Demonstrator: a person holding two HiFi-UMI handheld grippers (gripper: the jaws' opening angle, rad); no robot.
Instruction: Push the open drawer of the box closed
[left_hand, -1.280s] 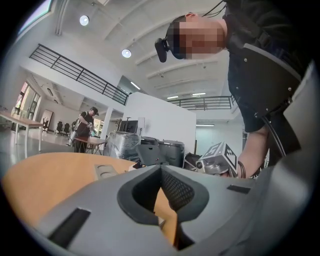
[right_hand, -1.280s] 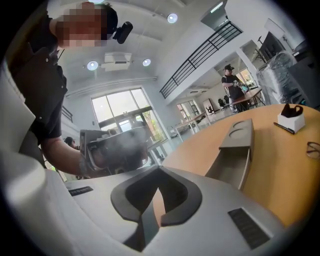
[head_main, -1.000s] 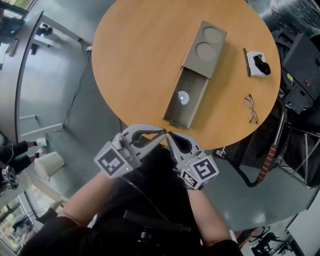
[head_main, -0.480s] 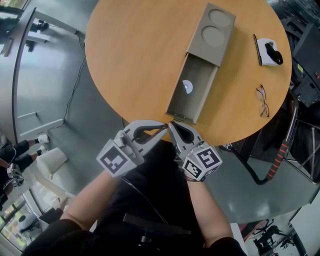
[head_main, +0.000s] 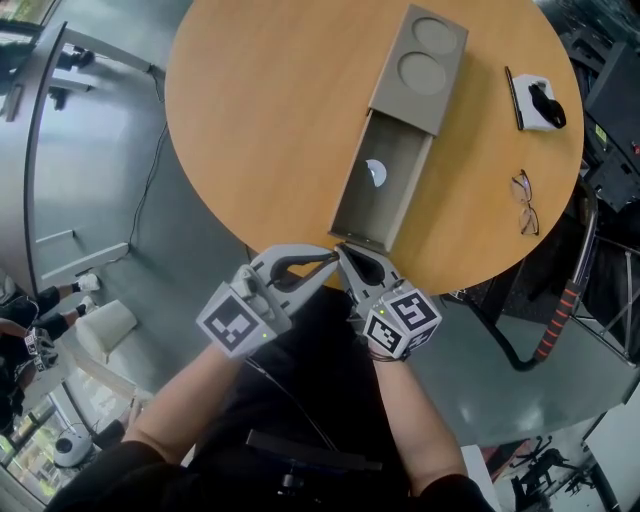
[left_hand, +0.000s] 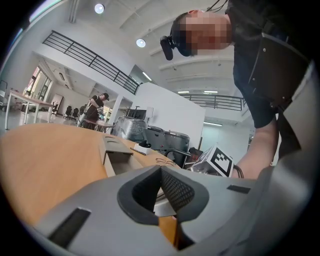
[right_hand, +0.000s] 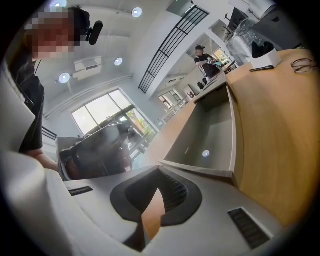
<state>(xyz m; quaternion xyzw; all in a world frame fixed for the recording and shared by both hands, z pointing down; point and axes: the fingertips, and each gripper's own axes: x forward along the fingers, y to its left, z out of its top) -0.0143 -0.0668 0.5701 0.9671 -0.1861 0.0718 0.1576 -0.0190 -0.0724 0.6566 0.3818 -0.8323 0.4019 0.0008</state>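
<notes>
A grey box with two round recesses on top lies on the round wooden table. Its drawer is pulled out toward me, with a small white disc inside. Both grippers hang at the table's near edge, just short of the drawer front. My left gripper is shut with nothing in it, its tips beside the right one's. My right gripper is also shut and empty, its tips close to the drawer front. The right gripper view shows the open drawer right beyond the shut jaws.
A pair of glasses lies near the table's right edge. A white holder with a black object and a dark pen sit further back right. Black equipment and a chair frame stand off the table's right side.
Both shut grippers have edged a little closer to the drawer front. The drawer stands as far open as before.
</notes>
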